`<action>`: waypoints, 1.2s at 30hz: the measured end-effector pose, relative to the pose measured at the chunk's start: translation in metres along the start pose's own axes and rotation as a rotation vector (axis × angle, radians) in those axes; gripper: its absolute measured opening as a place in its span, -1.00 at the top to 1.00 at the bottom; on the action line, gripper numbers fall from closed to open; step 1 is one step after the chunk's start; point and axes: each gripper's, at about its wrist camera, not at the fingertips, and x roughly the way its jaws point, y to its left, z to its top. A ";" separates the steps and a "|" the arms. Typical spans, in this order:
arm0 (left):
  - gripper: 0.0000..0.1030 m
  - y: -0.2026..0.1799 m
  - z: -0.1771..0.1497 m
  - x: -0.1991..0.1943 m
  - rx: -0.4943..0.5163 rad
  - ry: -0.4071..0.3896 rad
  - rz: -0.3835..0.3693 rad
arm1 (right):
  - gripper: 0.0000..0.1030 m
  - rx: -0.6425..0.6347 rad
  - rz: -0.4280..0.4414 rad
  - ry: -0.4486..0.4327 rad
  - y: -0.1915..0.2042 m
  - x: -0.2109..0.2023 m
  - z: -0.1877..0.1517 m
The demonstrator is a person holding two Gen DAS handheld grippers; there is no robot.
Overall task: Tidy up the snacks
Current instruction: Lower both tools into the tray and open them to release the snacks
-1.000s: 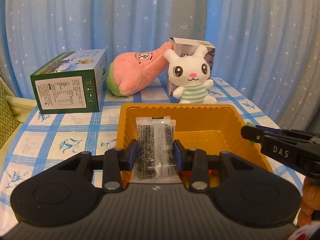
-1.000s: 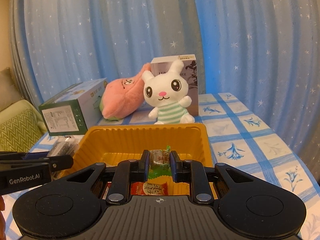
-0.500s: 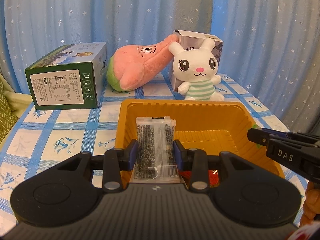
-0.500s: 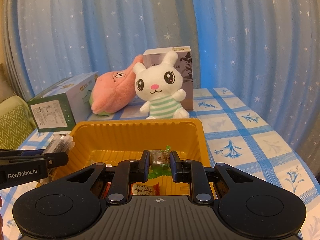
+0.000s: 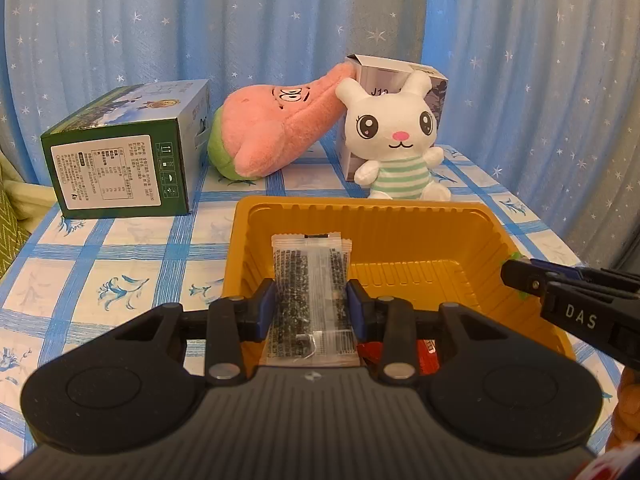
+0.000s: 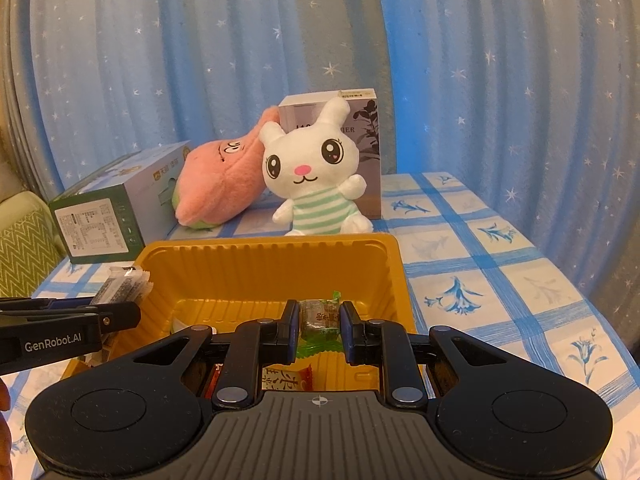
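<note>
Left gripper (image 5: 311, 312) clamped a clear packet (image 5: 310, 296) of dark snack upright over the yellow tray's (image 5: 460, 216) near left corner; let go there, it could tip over the wall onto the counter (image 5: 120, 240). From the right wrist, right gripper (image 6: 319, 328) pinched a green-wrapped candy (image 6: 320, 316) above the tray (image 6: 260, 252); its slick wrapper might slip, or the two grippers collide.

From your left wrist camera, "DAS" stands in white on the side of the right gripper (image 5: 516, 278), and "J13" on the grey carton (image 5: 384, 84) behind the white rabbit plush (image 5: 394, 140). From your right wrist camera, "GenRobot.AI" stands on the side of the left gripper (image 6: 124, 312).
</note>
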 end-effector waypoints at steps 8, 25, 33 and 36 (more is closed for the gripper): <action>0.20 0.009 0.001 0.005 -0.035 -0.023 -0.028 | 0.58 0.008 -0.003 0.002 -0.002 0.001 0.000; 0.05 0.009 0.001 0.001 0.021 -0.017 0.016 | 0.58 0.042 0.022 0.003 -0.004 0.001 0.000; 0.03 0.012 0.000 0.002 0.018 -0.007 0.019 | 0.58 0.051 0.033 0.006 -0.002 0.004 0.001; 0.02 0.014 0.000 0.002 0.019 -0.007 0.021 | 0.58 0.055 0.038 0.003 -0.001 0.004 0.001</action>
